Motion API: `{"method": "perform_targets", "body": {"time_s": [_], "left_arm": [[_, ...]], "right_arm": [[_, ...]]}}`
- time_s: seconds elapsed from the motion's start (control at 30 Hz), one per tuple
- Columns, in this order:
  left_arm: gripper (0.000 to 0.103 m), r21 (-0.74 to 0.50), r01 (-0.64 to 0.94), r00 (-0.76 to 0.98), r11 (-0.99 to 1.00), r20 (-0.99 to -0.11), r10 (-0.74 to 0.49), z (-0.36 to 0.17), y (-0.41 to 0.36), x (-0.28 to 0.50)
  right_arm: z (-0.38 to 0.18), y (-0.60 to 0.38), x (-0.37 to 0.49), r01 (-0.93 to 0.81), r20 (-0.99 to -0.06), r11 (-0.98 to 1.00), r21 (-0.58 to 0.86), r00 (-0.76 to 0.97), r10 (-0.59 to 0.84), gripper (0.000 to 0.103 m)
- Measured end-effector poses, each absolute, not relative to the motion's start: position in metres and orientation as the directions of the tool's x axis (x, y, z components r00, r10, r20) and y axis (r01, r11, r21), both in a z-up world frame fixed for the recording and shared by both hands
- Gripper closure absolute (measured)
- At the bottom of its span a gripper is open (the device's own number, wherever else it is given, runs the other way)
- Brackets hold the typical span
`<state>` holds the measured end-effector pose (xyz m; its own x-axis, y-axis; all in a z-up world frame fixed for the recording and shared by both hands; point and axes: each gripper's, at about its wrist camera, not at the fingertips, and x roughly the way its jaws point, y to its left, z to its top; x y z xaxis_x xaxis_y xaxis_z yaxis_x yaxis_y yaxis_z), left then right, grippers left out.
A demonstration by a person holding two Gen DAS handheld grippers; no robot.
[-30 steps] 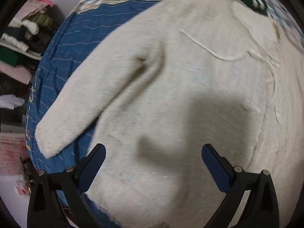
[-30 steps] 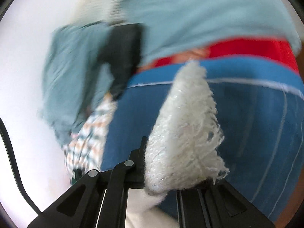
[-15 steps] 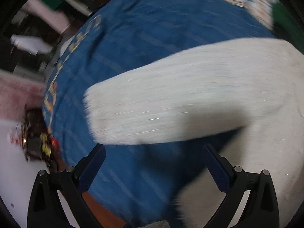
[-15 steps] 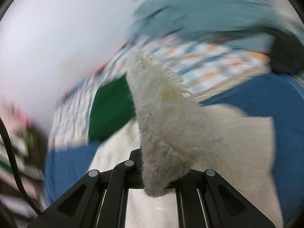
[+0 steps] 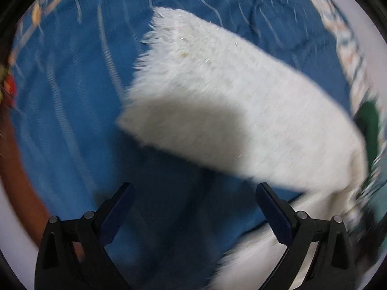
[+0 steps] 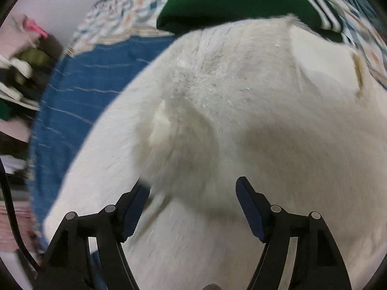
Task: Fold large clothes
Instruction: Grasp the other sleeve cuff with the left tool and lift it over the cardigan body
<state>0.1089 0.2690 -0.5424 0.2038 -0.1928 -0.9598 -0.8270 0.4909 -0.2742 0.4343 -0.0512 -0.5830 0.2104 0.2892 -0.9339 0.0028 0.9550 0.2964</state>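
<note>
A fluffy cream sweater lies on a blue striped bedspread. In the left wrist view its sleeve [image 5: 229, 101] stretches out flat, cuff toward the top left, and my left gripper [image 5: 193, 205] is open and empty just short of the sleeve, over the bedspread [image 5: 72, 120]. In the right wrist view the sweater body [image 6: 241, 111] fills the frame, with a sleeve folded onto it in a heap [image 6: 179, 130]. My right gripper [image 6: 193, 198] is open just above that folded sleeve and holds nothing.
A dark green garment with white stripes [image 6: 229, 0] lies beyond the sweater on a patterned cover [image 6: 116, 14]. Piled clothes on shelves [image 6: 19, 72] stand at the left of the bed. The bed's edge and brown floor [image 5: 17, 169] show at the left.
My right gripper carried the sleeve cuff over the sweater body and let it go; its jaws are now open. My left gripper swung from the body out to the other sleeve.
</note>
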Motion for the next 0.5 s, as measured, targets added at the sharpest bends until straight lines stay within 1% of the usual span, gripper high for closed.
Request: {"method": "perform_targets", "body": {"time_s": [0.03,0.07,0.1,0.13,0.17,0.23,0.27,0.3,0.37,0.43,0.5], "left_arm": [[0.006,-0.313,-0.837,0.241,0.449,-0.947,-0.213,-0.547,0.275,0.113],[0.011,-0.338,-0.843,0.269,0.418,-0.938,-0.218,-0.551,0.280,0.117],[0.021,-0.351,-0.851,0.290,0.390,-0.934,-0.208,-0.554,0.287,0.122],[0.025,-0.354,-0.859,0.305,0.369,-0.934,-0.187,-0.557,0.296,0.128],[0.032,-0.346,-0.867,0.304,0.359,-0.937,-0.170,-0.560,0.301,0.133],[0.052,-0.316,-0.881,0.297,0.352,-0.949,-0.109,-0.565,0.320,0.147],[0.068,-0.298,-0.882,0.293,0.364,-0.954,-0.072,-0.565,0.331,0.157],[0.077,-0.287,-0.879,0.289,0.381,-0.956,-0.054,-0.563,0.338,0.166],[0.085,-0.278,-0.859,0.302,0.431,-0.953,-0.014,-0.554,0.347,0.189],[0.087,-0.271,-0.831,0.325,0.486,-0.945,0.028,-0.540,0.356,0.208],[0.088,-0.269,-0.790,0.363,0.551,-0.930,0.066,-0.522,0.365,0.226]], "right_arm": [[-0.577,-0.055,0.428,0.013,-0.931,0.952,0.307,0.211,0.297,0.028],[-0.571,-0.060,0.419,0.034,-0.929,0.948,0.315,0.213,0.301,0.028],[-0.567,-0.065,0.409,0.062,-0.929,0.944,0.324,0.213,0.304,0.028],[-0.567,-0.087,0.409,0.087,-0.928,0.939,0.332,0.208,0.309,0.028],[-0.569,-0.100,0.407,0.120,-0.930,0.934,0.336,0.200,0.309,0.028],[-0.573,-0.122,0.406,0.166,-0.932,0.925,0.342,0.188,0.311,0.028],[-0.579,-0.136,0.403,0.184,-0.935,0.923,0.337,0.181,0.305,0.028],[-0.583,-0.137,0.400,0.206,-0.939,0.922,0.328,0.175,0.295,0.028],[-0.584,-0.145,0.401,0.236,-0.942,0.916,0.324,0.171,0.289,0.028],[-0.577,-0.152,0.403,0.256,-0.933,0.903,0.346,0.191,0.304,0.037],[-0.576,-0.149,0.409,0.262,-0.925,0.893,0.366,0.209,0.318,0.059]]}}
